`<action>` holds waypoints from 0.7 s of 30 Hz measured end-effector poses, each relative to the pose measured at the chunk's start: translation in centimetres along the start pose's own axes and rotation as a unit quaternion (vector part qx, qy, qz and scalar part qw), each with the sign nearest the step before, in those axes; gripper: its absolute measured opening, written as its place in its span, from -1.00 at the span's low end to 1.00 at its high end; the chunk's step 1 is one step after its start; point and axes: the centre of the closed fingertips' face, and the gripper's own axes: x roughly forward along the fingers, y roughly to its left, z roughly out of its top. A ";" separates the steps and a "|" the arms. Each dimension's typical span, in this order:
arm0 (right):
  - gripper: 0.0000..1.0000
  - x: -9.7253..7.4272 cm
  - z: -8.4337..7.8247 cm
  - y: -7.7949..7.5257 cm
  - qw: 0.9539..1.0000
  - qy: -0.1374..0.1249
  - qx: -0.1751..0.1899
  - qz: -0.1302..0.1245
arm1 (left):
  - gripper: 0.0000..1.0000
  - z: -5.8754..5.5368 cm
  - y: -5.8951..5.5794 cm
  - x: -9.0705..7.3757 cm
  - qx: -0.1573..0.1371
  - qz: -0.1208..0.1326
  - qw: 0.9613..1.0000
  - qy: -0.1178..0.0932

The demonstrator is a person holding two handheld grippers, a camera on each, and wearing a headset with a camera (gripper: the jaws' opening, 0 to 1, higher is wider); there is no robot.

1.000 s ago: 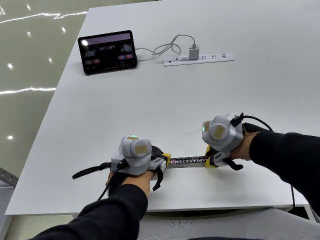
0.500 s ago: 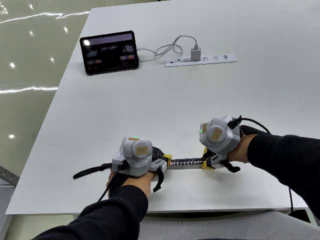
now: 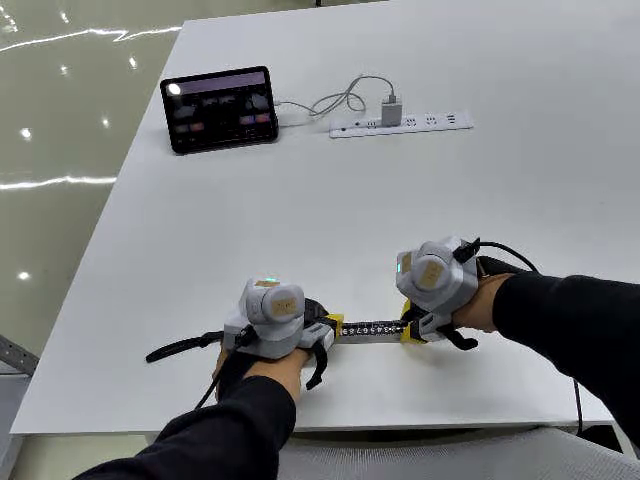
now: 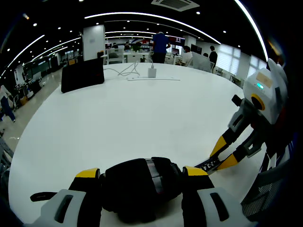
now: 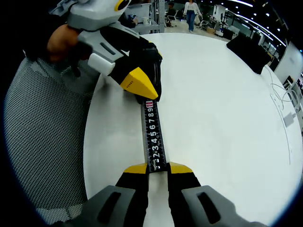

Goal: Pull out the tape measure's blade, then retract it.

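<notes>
The left gripper (image 4: 142, 171) is clamped around the black tape measure (image 4: 140, 185), near the near edge of the white surface (image 3: 330, 210). To its right, the right gripper (image 5: 158, 168) pinches the tip of the blade (image 5: 151, 130), which runs a short way straight between the two. A tablet (image 3: 218, 106) and a power strip (image 3: 400, 122) lie on the far side, well apart from them.

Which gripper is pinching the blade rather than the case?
The right gripper: its jaws are shut on the end of the blade, by the low numbers. The left gripper clamps the black case instead.
</notes>
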 end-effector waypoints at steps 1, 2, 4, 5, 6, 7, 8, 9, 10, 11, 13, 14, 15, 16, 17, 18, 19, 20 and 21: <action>-0.80 0.0 0.0 0.0 1.000 -0.001 -0.001 0.000 | 0.30 0.0 0.0 0.0 0.000 0.000 1.000 0.000; -0.80 0.1 0.1 0.0 1.000 -0.001 -0.001 -0.001 | 0.30 0.0 0.0 0.0 0.000 0.000 1.000 0.000; -0.80 0.1 0.2 0.0 1.000 -0.001 0.001 0.000 | 0.30 0.0 0.0 0.0 0.000 0.000 1.000 0.000; -0.80 0.1 0.2 0.0 1.000 -0.002 0.002 -0.001 | 0.30 0.0 0.0 0.0 0.000 0.000 1.000 0.000; -0.80 0.2 0.3 0.0 1.000 -0.002 0.002 -0.001 | 0.30 0.0 0.0 0.0 0.000 0.000 1.000 0.000; -0.80 0.2 0.3 0.0 1.000 -0.002 0.001 -0.001 | 0.30 0.0 0.0 0.0 -0.001 0.000 1.000 0.000; -0.80 0.2 0.3 0.0 1.000 -0.003 0.000 -0.001 | 0.30 0.0 0.0 0.0 -0.001 0.000 1.000 0.000; -0.80 0.2 0.3 0.1 1.000 -0.002 0.000 0.000 | 0.30 0.0 0.0 0.0 -0.001 0.000 1.000 0.000; -0.80 0.2 0.4 0.0 1.000 -0.001 -0.002 0.000 | 0.30 0.0 0.0 0.0 -0.001 0.000 1.000 0.000; -0.80 0.2 0.4 0.0 1.000 -0.001 -0.002 0.000 | 0.30 0.0 0.0 0.0 -0.001 0.000 1.000 0.000; -0.79 0.3 0.5 0.0 1.000 -0.001 -0.001 -0.001 | 0.30 0.0 0.0 0.1 -0.001 0.000 1.000 0.000; -0.79 0.3 0.6 0.0 1.000 -0.001 0.002 -0.002 | 0.30 0.0 0.0 0.1 -0.001 0.000 1.000 0.000; -0.79 0.3 0.6 0.1 1.000 -0.002 0.004 -0.003 | 0.30 0.0 0.0 0.1 -0.001 0.000 1.000 0.000; -0.79 0.3 0.7 0.0 1.000 -0.002 0.003 -0.003 | 0.30 0.0 0.0 0.1 -0.001 0.000 1.000 0.000; -0.79 0.3 0.7 0.0 1.000 -0.002 0.004 -0.004 | 0.30 0.0 0.0 0.1 -0.001 0.000 1.000 0.000; -0.79 0.3 0.8 0.0 1.000 -0.001 0.004 -0.005 | 0.30 0.0 0.0 0.1 -0.001 0.000 1.000 -0.001; -0.79 0.4 0.8 0.0 1.000 -0.002 0.003 -0.005 | 0.30 0.0 0.0 0.1 -0.001 0.000 1.000 -0.001; -0.79 0.4 0.9 0.0 1.000 -0.002 0.003 -0.005 | 0.30 0.0 0.0 0.1 -0.001 0.000 1.000 -0.001; -0.79 0.4 0.9 0.0 1.000 -0.002 0.002 -0.004 | 0.30 0.0 0.0 0.1 -0.001 0.000 1.000 -0.001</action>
